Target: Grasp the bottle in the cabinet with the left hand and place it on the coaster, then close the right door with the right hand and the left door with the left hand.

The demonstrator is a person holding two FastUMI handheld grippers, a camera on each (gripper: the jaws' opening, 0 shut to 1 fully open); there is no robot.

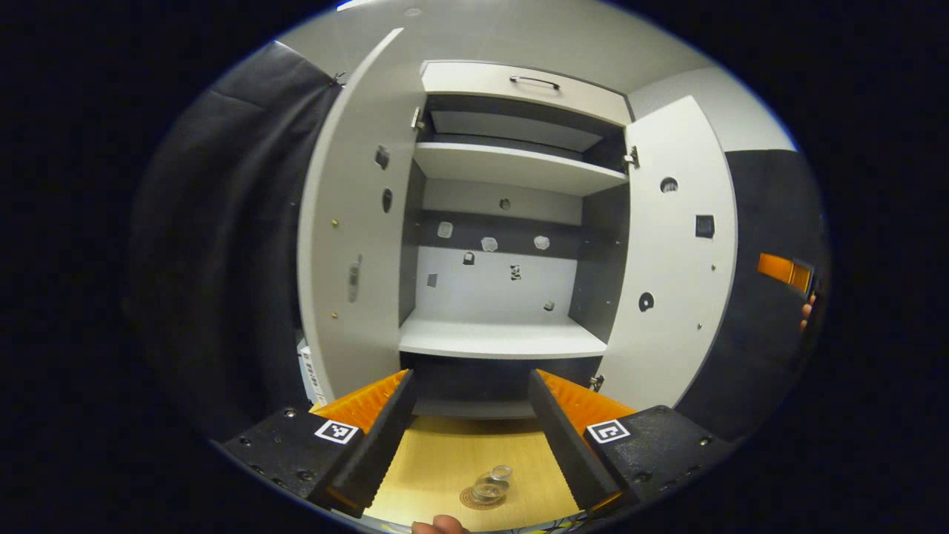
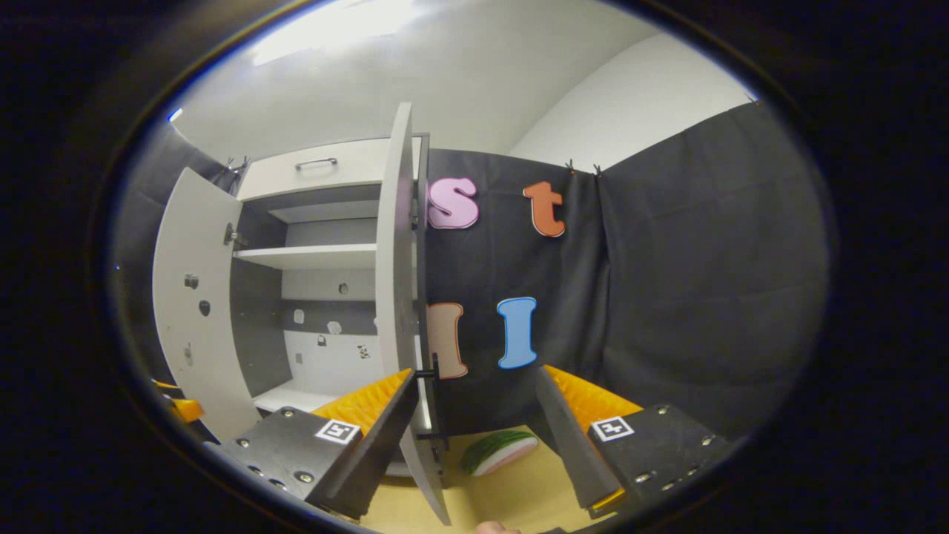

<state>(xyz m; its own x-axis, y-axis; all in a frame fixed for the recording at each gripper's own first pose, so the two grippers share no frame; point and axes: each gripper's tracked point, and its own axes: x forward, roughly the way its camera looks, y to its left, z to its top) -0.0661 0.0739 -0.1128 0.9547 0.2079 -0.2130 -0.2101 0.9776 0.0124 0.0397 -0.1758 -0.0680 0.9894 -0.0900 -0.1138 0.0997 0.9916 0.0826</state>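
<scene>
A small clear bottle (image 1: 494, 480) stands on a round brown coaster (image 1: 471, 501) on the wooden table (image 1: 445, 452), low between my left gripper's fingers but apart from them. My left gripper (image 1: 471, 377) is open and faces the white cabinet (image 1: 504, 337), whose shelves are bare. Its left door (image 1: 356, 259) and right door (image 1: 675, 259) both stand wide open. In the right gripper view the right door (image 2: 399, 297) appears edge-on, just inside the left finger of my open right gripper (image 2: 474, 374). Whether it touches the door I cannot tell.
A watermelon-slice toy (image 2: 498, 451) lies on the table (image 2: 519, 497) beside the right door's lower edge. The cabinet's top drawer (image 1: 519, 85) is closed. Black cloth walls stand on both sides. The left door (image 2: 196, 311) swings out toward the other gripper (image 2: 178, 406).
</scene>
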